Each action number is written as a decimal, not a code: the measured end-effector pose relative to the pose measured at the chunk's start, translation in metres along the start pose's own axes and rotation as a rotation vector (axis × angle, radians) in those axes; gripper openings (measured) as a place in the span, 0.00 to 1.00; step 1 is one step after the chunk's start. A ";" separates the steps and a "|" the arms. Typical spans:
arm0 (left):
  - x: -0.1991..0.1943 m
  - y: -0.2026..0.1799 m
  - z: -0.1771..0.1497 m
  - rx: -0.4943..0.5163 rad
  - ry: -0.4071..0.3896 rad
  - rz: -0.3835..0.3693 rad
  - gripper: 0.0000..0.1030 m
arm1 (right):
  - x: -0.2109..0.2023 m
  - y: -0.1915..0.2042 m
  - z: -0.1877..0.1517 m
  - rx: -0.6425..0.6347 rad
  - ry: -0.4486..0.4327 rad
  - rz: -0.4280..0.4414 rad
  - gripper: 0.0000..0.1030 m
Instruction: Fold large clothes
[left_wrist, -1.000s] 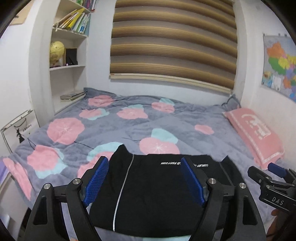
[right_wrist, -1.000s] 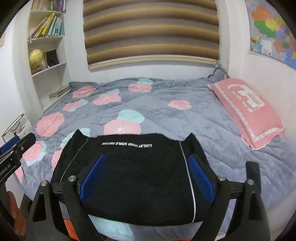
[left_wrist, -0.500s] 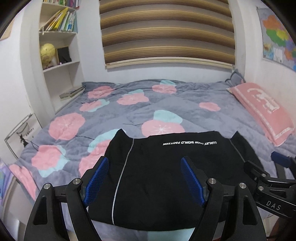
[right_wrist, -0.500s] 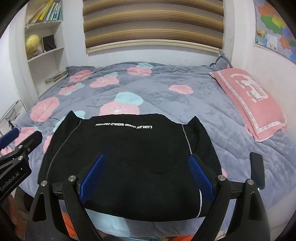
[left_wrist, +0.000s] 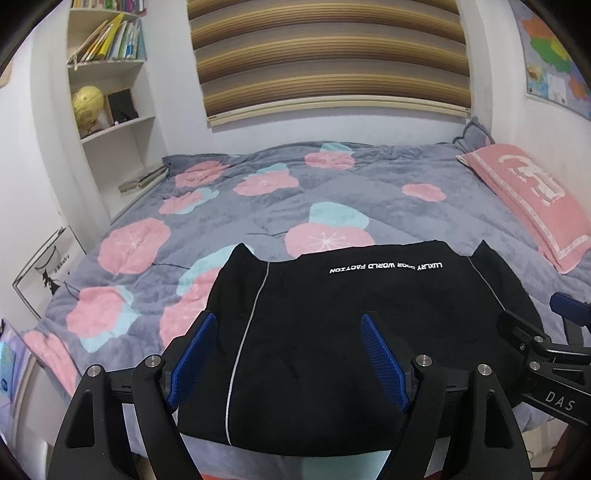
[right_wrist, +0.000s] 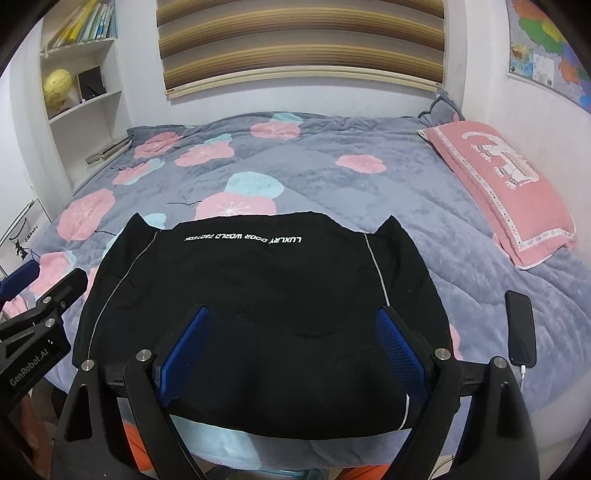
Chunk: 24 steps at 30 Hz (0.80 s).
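Observation:
A black garment (left_wrist: 351, 317) with white side stripes and white lettering lies folded flat at the near edge of the bed; it also shows in the right wrist view (right_wrist: 266, 302). My left gripper (left_wrist: 288, 321) is open and empty, held above the garment's near left part. My right gripper (right_wrist: 293, 315) is open and empty above the garment's near middle. The right gripper shows at the right edge of the left wrist view (left_wrist: 546, 343). The left gripper shows at the left edge of the right wrist view (right_wrist: 40, 314).
The bed carries a grey quilt (right_wrist: 332, 166) with pink and blue flowers. A pink pillow (right_wrist: 498, 184) lies at the right by the wall. A black phone (right_wrist: 521, 326) lies right of the garment. White shelves (left_wrist: 110, 122) stand at the left.
Both grippers have drawn back and tilted slightly, so the garment sits a little farther off in both views. The garment has not moved. Both grippers stay open.

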<state>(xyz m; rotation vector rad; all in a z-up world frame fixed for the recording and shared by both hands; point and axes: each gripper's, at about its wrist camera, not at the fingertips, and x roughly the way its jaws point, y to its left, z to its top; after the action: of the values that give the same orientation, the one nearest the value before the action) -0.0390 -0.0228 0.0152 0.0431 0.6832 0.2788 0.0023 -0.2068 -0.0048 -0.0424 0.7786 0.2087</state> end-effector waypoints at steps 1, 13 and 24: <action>0.000 0.000 0.000 0.003 0.000 -0.001 0.79 | 0.000 0.001 0.000 0.001 0.001 0.000 0.90; 0.003 -0.003 -0.001 0.006 0.022 0.002 0.79 | 0.002 0.000 -0.002 -0.006 0.011 -0.008 0.90; 0.004 -0.006 -0.002 0.016 0.022 0.017 0.79 | 0.000 -0.002 -0.002 -0.017 0.018 -0.020 0.90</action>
<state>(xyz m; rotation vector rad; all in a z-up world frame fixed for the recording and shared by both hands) -0.0357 -0.0276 0.0104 0.0616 0.7077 0.2908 0.0012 -0.2087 -0.0064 -0.0682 0.7942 0.1964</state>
